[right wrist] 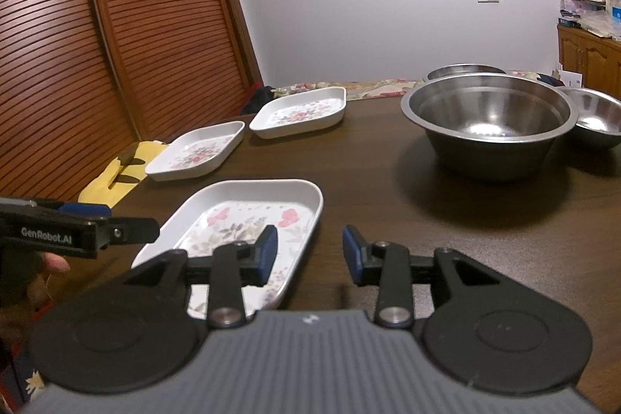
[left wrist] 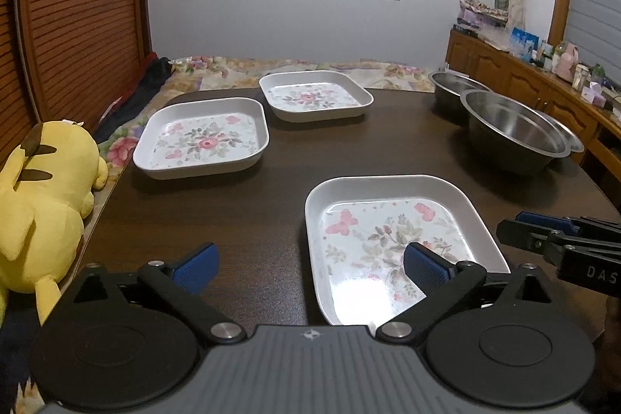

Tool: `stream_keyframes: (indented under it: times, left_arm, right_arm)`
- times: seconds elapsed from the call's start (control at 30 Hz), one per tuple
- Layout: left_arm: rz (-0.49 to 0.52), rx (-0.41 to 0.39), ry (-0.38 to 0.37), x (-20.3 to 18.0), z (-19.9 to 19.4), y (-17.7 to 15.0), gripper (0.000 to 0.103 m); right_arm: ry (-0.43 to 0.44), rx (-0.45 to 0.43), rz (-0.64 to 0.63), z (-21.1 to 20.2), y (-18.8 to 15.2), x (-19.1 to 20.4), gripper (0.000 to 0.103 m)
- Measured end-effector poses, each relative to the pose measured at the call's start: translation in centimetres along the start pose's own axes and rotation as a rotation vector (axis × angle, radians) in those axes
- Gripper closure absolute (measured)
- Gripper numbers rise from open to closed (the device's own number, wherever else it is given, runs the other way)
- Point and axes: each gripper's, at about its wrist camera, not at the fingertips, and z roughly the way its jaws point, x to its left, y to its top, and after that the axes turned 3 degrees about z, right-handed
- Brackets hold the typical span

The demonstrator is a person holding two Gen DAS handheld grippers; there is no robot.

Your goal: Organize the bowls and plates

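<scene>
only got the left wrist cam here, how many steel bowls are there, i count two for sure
Observer: Three. A smaller bowl sits right of the big bowl, and a third bowl stands behind.
Operator: right gripper open? i only see its side
Observer: Yes, the right gripper is open and empty.
Operator: where is it vs the near plate
Observer: One finger is over the near plate's right edge, the other over bare table.

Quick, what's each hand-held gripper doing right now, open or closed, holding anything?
Left hand-held gripper: open wide, holding nothing, straddling the near floral plate's left rim.
Right hand-held gripper: open, holding nothing, at the same plate's right rim.
</scene>
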Motion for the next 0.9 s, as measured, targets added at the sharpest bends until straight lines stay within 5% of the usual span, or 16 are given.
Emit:
stream_keyframes:
  times: [0.3,0.67,0.9]
  left_arm:
    - [-0.001,0.037,0.035,0.1,0.1,0.5,0.000]
    - [0.009,-0.014,0.034,2.0,-0.9,2.5,0.000]
    - [0.020,-0.071,0.050,4.4,-0.8,4.9,0.000]
  right_arm:
    - [-0.001,-0.001,0.000,0.1,0.0,-0.1,0.064]
    - [0.014,-0.024,-0.061,0.3,2.1,0.9,0.058]
    - [0.045,-0.047,-0.150,1.6,5.7,2.2,0.038]
